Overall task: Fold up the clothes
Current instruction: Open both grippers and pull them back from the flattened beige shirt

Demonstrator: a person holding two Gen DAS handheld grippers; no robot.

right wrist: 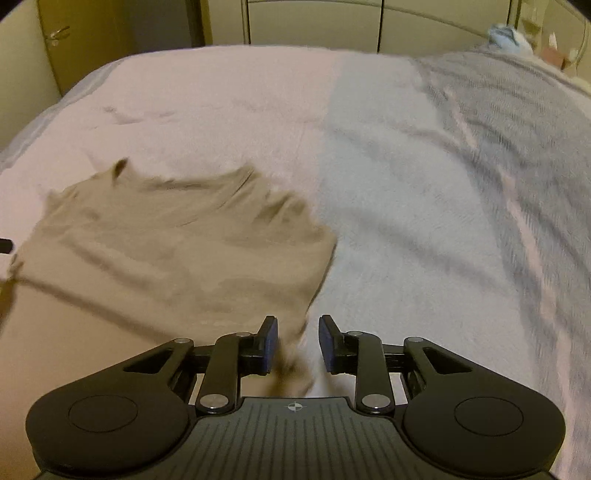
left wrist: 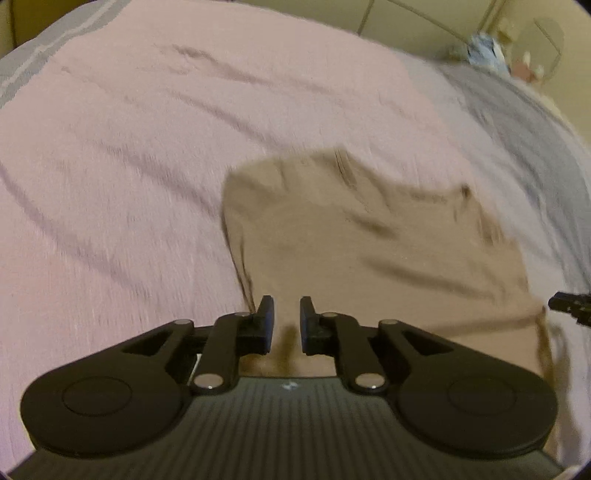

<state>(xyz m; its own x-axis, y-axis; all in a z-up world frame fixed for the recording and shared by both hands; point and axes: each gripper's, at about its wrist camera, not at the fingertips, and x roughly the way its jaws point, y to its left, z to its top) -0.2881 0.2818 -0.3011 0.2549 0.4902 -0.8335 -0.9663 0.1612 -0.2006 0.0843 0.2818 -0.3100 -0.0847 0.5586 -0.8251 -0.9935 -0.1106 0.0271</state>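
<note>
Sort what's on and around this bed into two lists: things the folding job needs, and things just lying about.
For the job:
- tan garment, spread out and creased on the bed
- left gripper, open, over the garment's near edge
- right gripper, open, at the garment's near corner

Lying about:
- pink bedspread
- grey blanket
- blurred blue-white item past the bed's far corner

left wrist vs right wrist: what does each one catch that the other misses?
Left wrist only: the left gripper, open over the near part of the tan shirt, and the bedspread's grey striped edge at far left.
Right wrist only: the right gripper, open at the shirt's near right corner, and a door with a handle.
Both: the shirt spread on the pink bedspread and the grey blanket.
</note>
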